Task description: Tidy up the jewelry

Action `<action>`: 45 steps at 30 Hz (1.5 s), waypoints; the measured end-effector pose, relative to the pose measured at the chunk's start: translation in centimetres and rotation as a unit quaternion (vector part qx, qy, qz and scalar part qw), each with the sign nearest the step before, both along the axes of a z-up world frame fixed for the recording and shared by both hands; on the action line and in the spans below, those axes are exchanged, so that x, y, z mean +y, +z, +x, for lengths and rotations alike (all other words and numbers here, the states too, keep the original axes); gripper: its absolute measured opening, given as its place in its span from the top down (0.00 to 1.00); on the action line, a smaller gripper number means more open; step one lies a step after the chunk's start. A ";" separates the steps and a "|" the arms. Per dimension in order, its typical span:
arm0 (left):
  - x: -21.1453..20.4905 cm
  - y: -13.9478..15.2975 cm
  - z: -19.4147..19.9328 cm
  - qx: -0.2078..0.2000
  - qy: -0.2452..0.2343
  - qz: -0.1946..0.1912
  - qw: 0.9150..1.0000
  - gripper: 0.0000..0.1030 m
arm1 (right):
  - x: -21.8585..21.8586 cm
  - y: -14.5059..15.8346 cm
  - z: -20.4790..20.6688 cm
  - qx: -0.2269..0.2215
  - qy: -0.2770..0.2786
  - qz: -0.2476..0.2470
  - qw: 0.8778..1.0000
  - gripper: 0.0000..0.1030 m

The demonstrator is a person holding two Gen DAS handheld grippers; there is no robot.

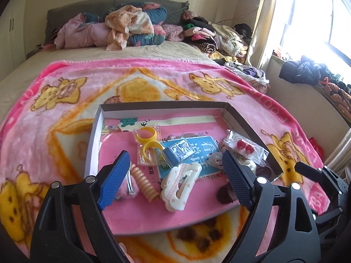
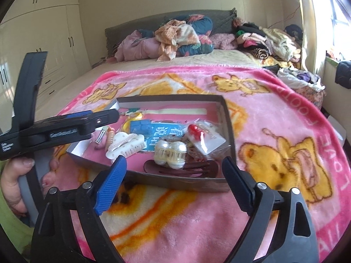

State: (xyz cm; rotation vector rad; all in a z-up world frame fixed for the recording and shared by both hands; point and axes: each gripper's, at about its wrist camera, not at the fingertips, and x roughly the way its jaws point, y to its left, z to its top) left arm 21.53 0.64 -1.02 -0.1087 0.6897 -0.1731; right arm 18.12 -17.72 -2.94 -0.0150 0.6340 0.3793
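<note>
A shallow grey box (image 1: 93, 135) (image 2: 228, 131) lies on the pink blanket and holds hair clips and jewelry. Inside are a white claw clip (image 1: 179, 185) (image 2: 125, 145), an orange spiral hair tie (image 1: 143, 183), yellow rings in a bag (image 1: 149, 140), a blue card box (image 1: 178, 150), red earrings in a bag (image 1: 243, 146) (image 2: 197, 132), a pearl clip (image 2: 170, 152) and a dark brown clip (image 2: 186, 168). My left gripper (image 1: 175, 168) is open and empty over the box's near part. My right gripper (image 2: 174, 168) is open and empty at the box's near edge.
The pink cartoon blanket (image 1: 153, 83) covers the bed. Piled clothes and bedding (image 1: 131, 26) lie at the headboard and along the window side. Wardrobes (image 2: 43, 43) stand to the left. The left gripper's body (image 2: 54, 129) crosses the right wrist view.
</note>
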 end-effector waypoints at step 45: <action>-2.5 1.0 -12.2 -0.084 0.014 0.019 0.996 0.10 | -3.9 1.4 -8.5 -0.089 -0.022 0.023 0.995 0.06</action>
